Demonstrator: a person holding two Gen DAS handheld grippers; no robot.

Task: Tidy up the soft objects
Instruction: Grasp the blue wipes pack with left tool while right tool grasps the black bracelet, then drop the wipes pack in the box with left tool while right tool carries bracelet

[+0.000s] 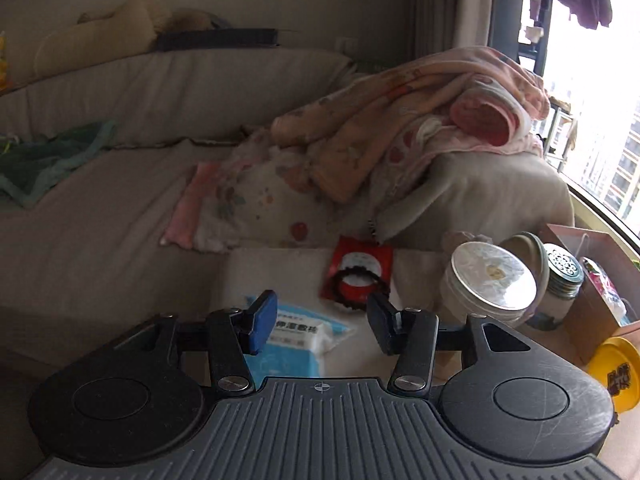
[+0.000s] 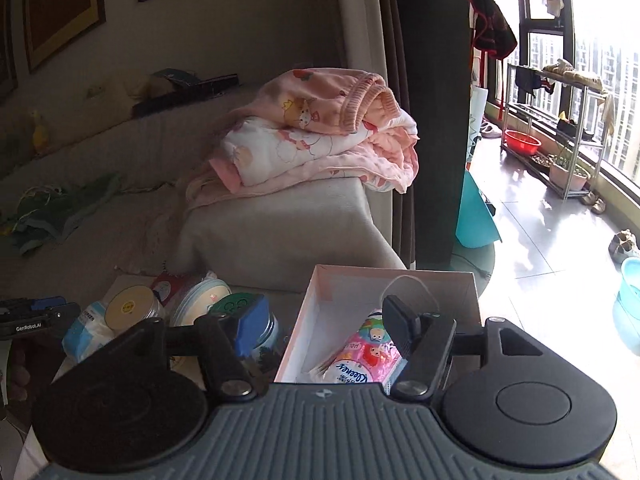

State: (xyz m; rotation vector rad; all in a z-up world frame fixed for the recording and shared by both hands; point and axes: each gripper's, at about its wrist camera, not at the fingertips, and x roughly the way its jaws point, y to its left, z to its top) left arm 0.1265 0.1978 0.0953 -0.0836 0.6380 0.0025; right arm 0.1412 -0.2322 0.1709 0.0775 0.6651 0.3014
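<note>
My left gripper (image 1: 322, 318) is open and empty above a blue-and-white soft packet (image 1: 298, 338) on the white table (image 1: 272, 272). A red packet (image 1: 358, 276) lies just beyond its fingers. My right gripper (image 2: 326, 324) is open and empty over the near wall of a white box (image 2: 320, 300). A pink tissue pack (image 2: 360, 360) lies inside the box. The blue-and-white packet (image 2: 86, 332) shows at the left in the right wrist view, beside the left gripper (image 2: 32, 314). Folded pink clothes (image 2: 320, 140) lie heaped on the sofa arm.
Round tins (image 1: 490, 280) and a jar (image 1: 562, 280) stand right of the red packet. A yellow lid (image 1: 616, 372) lies at the right edge. A green cloth (image 1: 48, 160) lies on the grey sofa (image 1: 120, 208). A curtain (image 2: 432, 100) hangs behind the box.
</note>
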